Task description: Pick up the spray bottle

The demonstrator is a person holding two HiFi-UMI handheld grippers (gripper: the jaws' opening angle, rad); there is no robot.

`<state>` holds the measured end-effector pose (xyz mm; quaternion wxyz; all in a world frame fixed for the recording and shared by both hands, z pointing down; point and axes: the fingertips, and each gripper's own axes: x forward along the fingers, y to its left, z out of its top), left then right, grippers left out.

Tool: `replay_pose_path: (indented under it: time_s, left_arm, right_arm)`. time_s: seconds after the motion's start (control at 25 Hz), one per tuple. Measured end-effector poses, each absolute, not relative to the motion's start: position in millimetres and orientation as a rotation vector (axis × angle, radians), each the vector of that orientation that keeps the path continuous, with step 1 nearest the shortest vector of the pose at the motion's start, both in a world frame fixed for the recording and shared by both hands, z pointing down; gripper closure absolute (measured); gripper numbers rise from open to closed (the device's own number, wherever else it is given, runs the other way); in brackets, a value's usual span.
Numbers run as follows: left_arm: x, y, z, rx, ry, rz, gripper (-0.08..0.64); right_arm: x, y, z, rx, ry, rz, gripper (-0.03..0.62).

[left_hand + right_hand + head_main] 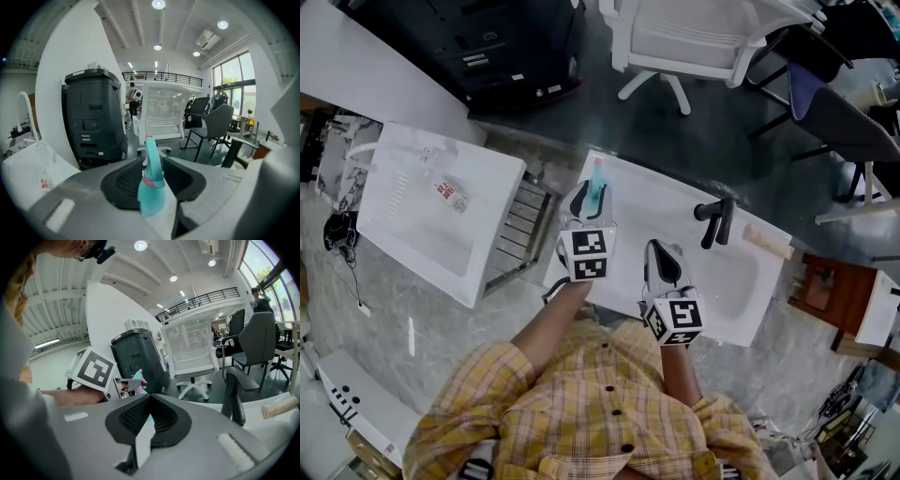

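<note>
A teal spray bottle [597, 185] with a pink collar stands upright at the back left corner of the white sink counter [741, 309]. My left gripper [584, 195] reaches around it, jaws wide. In the left gripper view the bottle [151, 180] rises between the two black pads [122, 180], with a gap on each side. My right gripper [659, 251] hovers over the counter's front, right of the left one, fingertips together and holding nothing. From the right gripper view [150, 397] the bottle's top [136, 378] shows beyond the left gripper's marker cube.
A black faucet [717, 221] stands at the back of the basin, a pale bar [767, 242] beside it. Left of the counter are a metal rack [521, 230] and a white tub [431, 216]. A white chair [694, 37] and dark cabinet [487, 47] stand behind.
</note>
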<state>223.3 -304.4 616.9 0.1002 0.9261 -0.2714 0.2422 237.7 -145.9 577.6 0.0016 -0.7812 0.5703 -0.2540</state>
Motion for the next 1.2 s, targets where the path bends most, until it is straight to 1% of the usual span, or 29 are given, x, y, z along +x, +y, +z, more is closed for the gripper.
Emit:
replay_pose_path:
  time_s: [0.08, 0.16, 0.68, 1.2]
  left_arm:
    - [223, -306, 620, 2.728, -0.814, 0.722, 0.443]
    - [223, -309, 620, 2.732, -0.828, 0.723, 0.479]
    - [212, -301, 613, 2.776, -0.782, 0.728, 0.474]
    - [189, -287, 572, 2.827, -0.753, 0.619, 0.474]
  right_arm:
    - [238, -145, 577, -2.454, 1.787, -0.796, 0.592]
    - [238, -144, 577, -2.456, 1.785, -0.792, 0.592]
    - [236, -135, 566, -2.468, 1.756, -0.758, 0.592]
    - [217, -128, 541, -2.479, 1.762, -0.671, 0.592]
